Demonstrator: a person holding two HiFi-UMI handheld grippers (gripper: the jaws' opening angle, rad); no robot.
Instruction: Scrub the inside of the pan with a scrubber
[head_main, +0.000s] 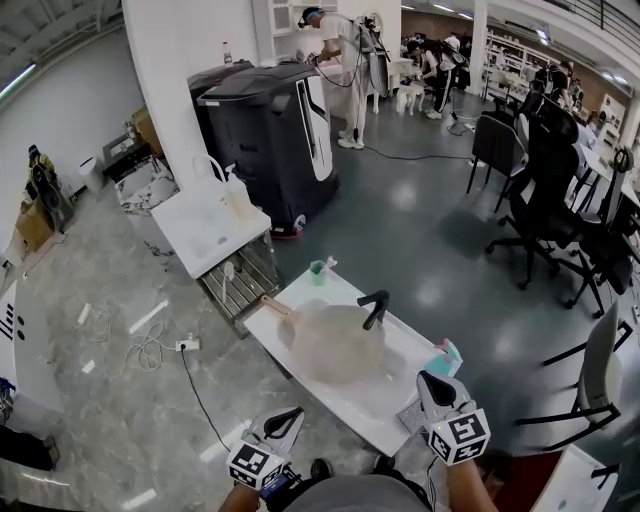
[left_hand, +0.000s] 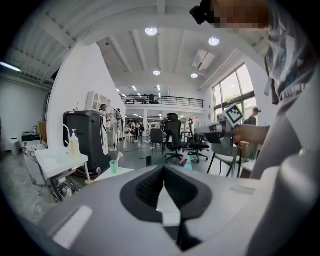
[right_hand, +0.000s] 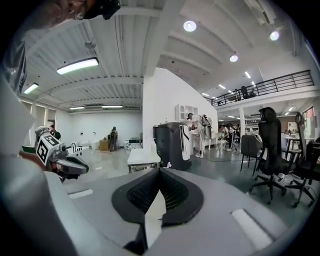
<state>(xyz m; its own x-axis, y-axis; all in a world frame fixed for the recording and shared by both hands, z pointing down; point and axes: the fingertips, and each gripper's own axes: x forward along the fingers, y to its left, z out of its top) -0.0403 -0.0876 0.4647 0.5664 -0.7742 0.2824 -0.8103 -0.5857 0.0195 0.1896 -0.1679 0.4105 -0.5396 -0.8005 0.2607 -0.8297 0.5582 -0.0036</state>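
Note:
The round grey pan (head_main: 335, 340) lies on the low white table (head_main: 380, 405), its black handle (head_main: 375, 308) sticking up at the far side. At the table's right edge sits a teal and pink scrubber-like thing (head_main: 447, 357), which also shows small in the left gripper view (left_hand: 187, 161). Both grippers hover at the near side of the table, apart from the pan. My left gripper (head_main: 283, 424) (left_hand: 162, 172) is shut and empty. My right gripper (head_main: 438, 388) (right_hand: 159, 175) is shut too, with nothing in it, and points roughly level.
A green cup (head_main: 317, 271) and a wooden-handled brush (head_main: 275, 305) lie at the table's far left. Behind stand a white cart (head_main: 205, 225) with a soap bottle, a black machine (head_main: 270, 140), office chairs (head_main: 545, 200) at the right, and people at the back. A cable (head_main: 185, 350) crosses the floor.

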